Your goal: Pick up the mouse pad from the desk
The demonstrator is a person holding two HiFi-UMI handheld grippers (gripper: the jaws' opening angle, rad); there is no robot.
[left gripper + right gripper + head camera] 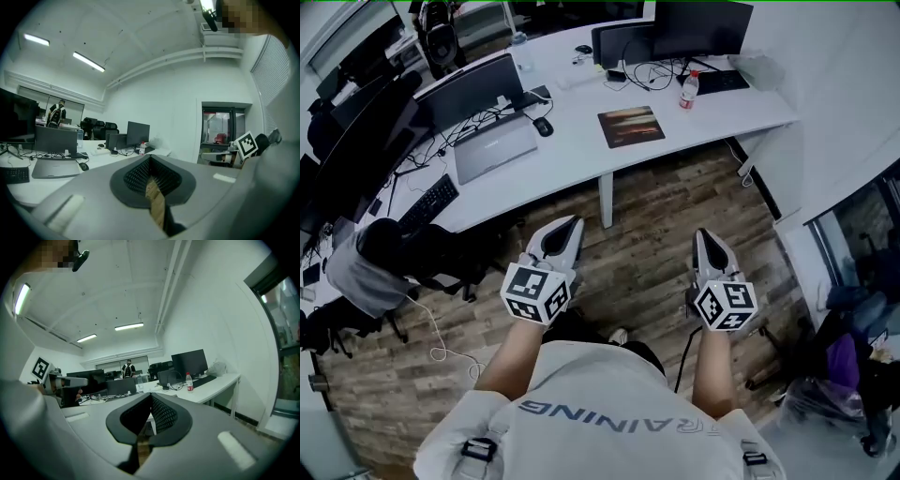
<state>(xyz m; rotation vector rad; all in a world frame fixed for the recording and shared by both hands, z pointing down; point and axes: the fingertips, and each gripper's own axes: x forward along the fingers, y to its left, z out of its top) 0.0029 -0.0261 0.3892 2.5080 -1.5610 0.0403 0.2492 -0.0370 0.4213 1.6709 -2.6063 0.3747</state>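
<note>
The mouse pad (630, 126), a dark rectangle with a brownish picture, lies flat on the white desk (572, 155), right of the middle. Both grippers hang over the wooden floor, short of the desk's front edge and apart from the pad. My left gripper (572, 225) points toward the desk with its jaws together and nothing between them (150, 158). My right gripper (703, 236) is level with it to the right, also shut and empty (151, 394). The pad does not show in either gripper view.
On the desk stand a grey laptop (495, 148), a black mouse (544, 127), a water bottle (687, 89), monitors (698, 26) and cables. A desk leg (606, 200) stands between the grippers ahead. A chair with grey cloth (370, 267) is at the left.
</note>
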